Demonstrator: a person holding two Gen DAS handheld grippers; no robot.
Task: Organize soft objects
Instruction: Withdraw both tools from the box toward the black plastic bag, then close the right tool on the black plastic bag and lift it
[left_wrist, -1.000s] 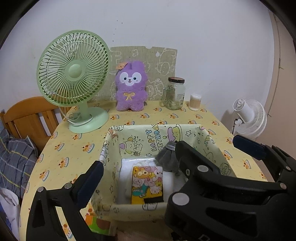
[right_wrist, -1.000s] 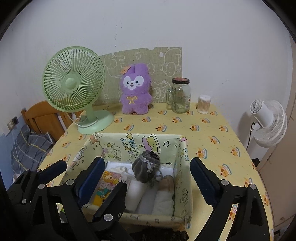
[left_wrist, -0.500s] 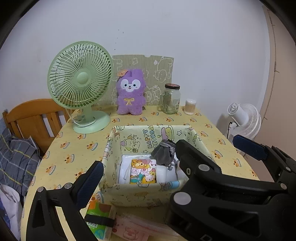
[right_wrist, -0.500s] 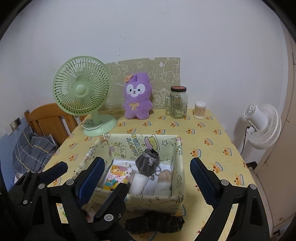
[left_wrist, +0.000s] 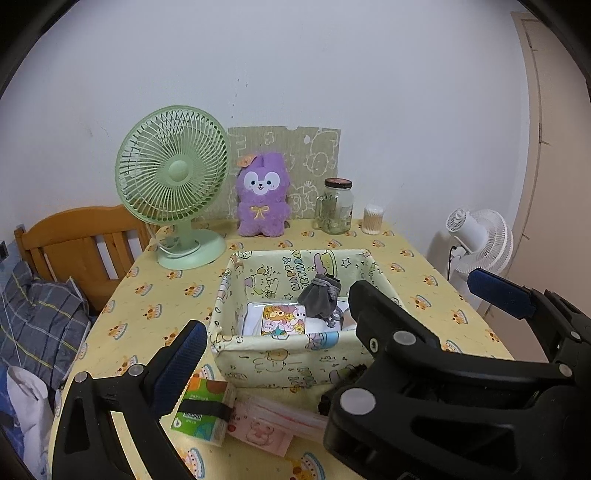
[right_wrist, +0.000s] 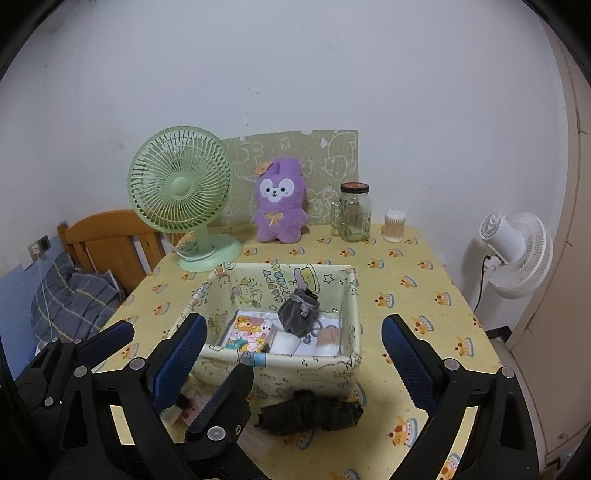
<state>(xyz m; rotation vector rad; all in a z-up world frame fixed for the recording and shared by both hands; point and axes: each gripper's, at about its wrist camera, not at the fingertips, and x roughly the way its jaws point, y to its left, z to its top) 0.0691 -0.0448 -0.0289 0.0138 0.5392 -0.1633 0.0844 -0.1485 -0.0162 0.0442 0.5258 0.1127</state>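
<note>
Both claws pulled back, fabric bin (right_wrist: 280, 363) reading "HAPPY"

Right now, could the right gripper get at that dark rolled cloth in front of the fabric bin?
Probably yes: the right gripper is open and empty, and the dark rolled cloth lies uncovered just below it, outside the fabric bin.

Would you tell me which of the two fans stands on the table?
The green fan, left of the purple plush, stands on the yellow tablecloth. The white fan stands off the table's right edge.
</note>
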